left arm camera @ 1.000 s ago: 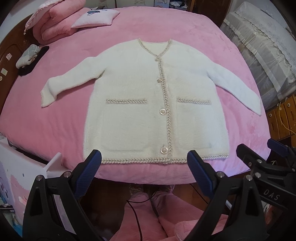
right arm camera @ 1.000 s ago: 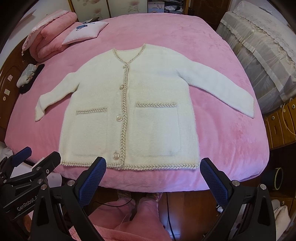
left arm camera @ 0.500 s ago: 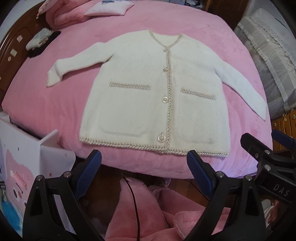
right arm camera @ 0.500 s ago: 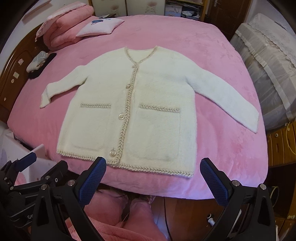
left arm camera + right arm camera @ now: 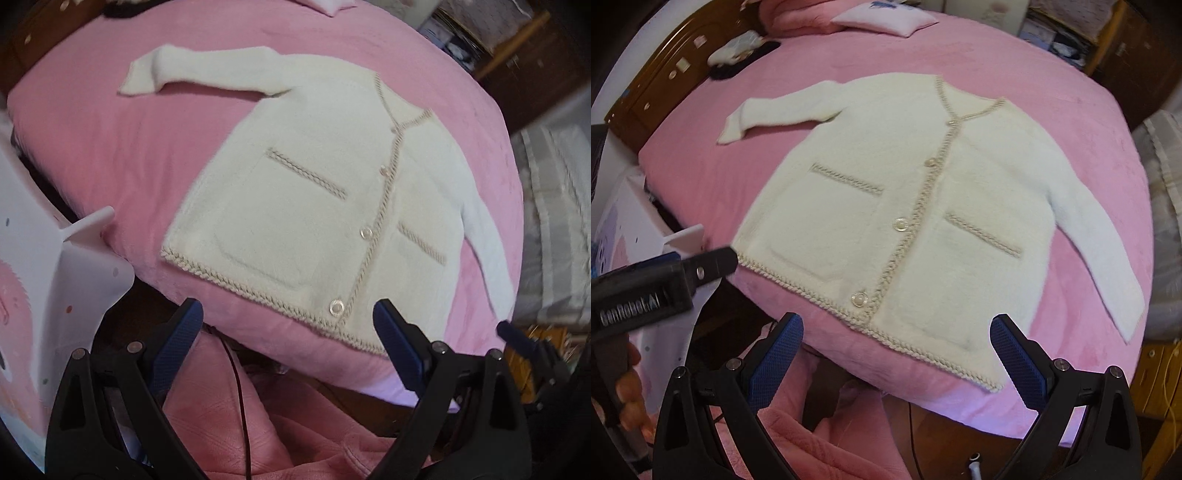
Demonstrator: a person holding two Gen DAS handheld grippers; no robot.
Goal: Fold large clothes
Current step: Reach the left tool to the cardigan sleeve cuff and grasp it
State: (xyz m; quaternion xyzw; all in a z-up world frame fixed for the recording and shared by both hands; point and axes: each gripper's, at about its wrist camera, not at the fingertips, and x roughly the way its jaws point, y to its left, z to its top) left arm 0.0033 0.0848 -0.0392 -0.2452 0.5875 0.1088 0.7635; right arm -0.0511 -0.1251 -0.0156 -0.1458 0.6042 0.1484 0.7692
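A cream cardigan (image 5: 905, 206) lies spread flat, front side up and buttoned, on a pink bed (image 5: 798, 85). Both sleeves are stretched out to the sides and its braided hem runs along the bed edge nearest the grippers.

The right gripper (image 5: 895, 354) hangs just short of that hem, its blue-padded fingers (image 5: 775, 358) spread wide with nothing between them. Ahead of it and a little left of its centre line sits the lowest button (image 5: 859, 298); the button band climbs away from it toward the V neckline. The hem's right corner lies just ahead of its right finger, and the garment's right sleeve runs off farther right, ending near the bed's edge.

The left gripper (image 5: 288, 332) also stands wide open and empty, apart from the cloth. From its view the cardigan (image 5: 314, 206) lies ahead and skewed, the hem slanting down to the right so the right-hand stretch of it passes closest, just beyond the right finger (image 5: 397, 347). The far sleeve reaches away up and left. A white printed panel (image 5: 55, 295) stands close on its left. In the right wrist view the left gripper's body (image 5: 657, 280) shows at the left, held by a hand (image 5: 628, 398).
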